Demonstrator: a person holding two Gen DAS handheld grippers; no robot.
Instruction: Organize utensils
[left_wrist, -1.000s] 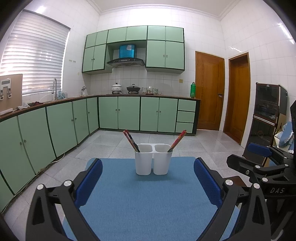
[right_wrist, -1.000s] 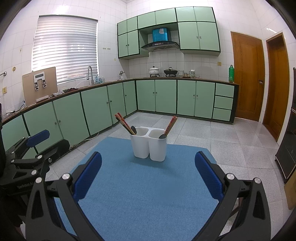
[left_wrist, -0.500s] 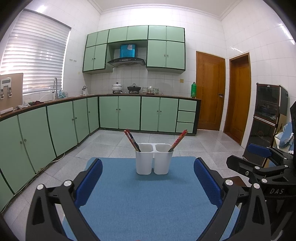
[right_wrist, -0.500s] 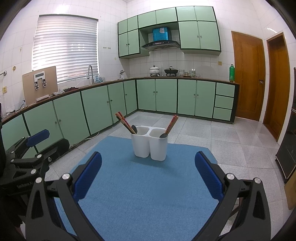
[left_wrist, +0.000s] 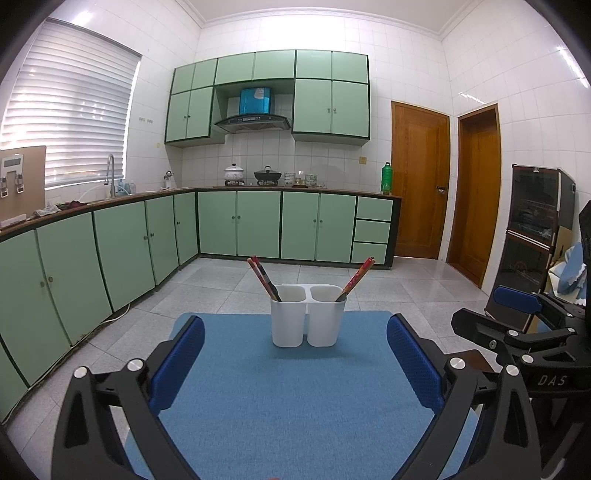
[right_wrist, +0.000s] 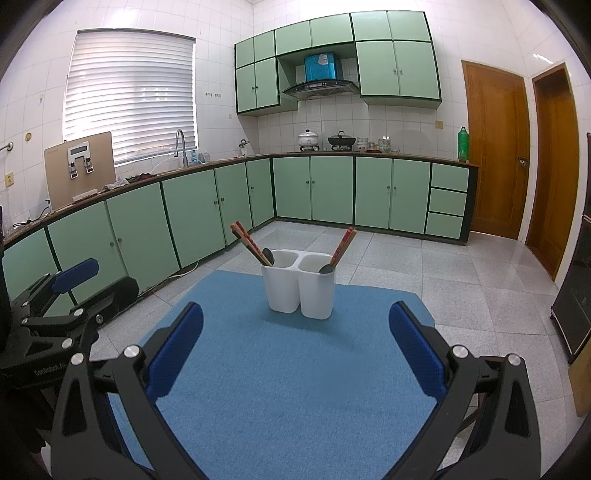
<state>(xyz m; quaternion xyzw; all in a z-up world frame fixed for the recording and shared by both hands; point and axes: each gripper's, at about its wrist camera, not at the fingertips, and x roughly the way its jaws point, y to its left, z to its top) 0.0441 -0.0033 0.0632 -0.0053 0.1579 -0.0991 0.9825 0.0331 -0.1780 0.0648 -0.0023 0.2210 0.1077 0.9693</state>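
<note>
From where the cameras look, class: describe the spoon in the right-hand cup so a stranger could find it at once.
Start at the blue mat and find the white twin-cup holder standing on it. In its right cup, the dark spoon rests its bowl on the near rim, beside red chopsticks that lean out to the right.

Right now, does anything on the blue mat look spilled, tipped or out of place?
Nothing stands out. The white two-compartment holder stands upright on the blue mat, with chopsticks and a dark spoon leaning in each compartment. Nothing lies loose on the mat, and both tools, left and right, are open and empty.

Green bottle (left_wrist: 386, 178) stands beside wooden door (left_wrist: 420, 184).
</note>
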